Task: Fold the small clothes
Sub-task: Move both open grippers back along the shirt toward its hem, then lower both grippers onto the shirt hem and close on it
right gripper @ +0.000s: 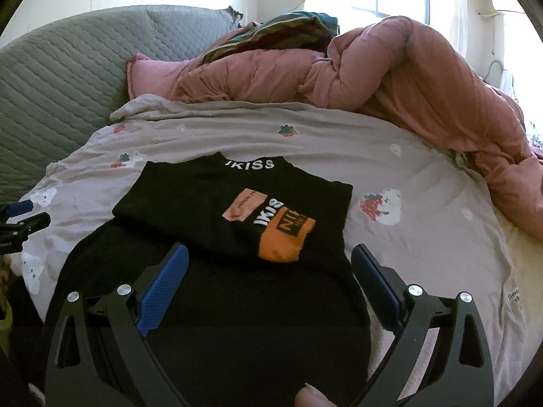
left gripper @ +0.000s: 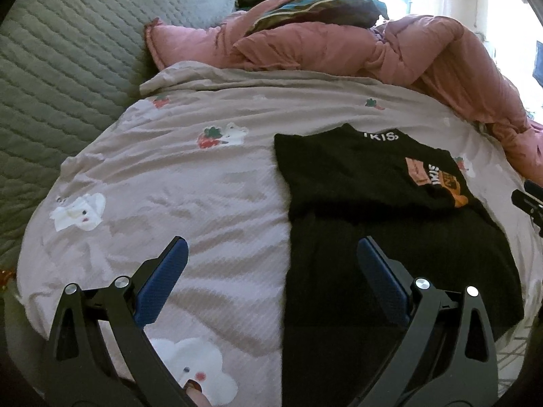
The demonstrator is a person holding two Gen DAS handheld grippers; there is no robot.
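Note:
A black T-shirt (right gripper: 210, 196) with white lettering and an orange and pink print lies on the bed, its upper part folded over the lower part. It also shows in the left wrist view (left gripper: 356, 176), right of centre. My left gripper (left gripper: 271, 247) is open and empty, over the shirt's left edge. My right gripper (right gripper: 269, 254) is open and empty, over the shirt's lower half. The left gripper shows at the left edge of the right wrist view (right gripper: 23, 224).
The shirt lies on a pale mauve sheet (right gripper: 424, 237) printed with strawberries and bears. A crumpled pink duvet (right gripper: 407, 78) and pillow lie behind and to the right. A grey quilted cover (left gripper: 61, 68) is at the left.

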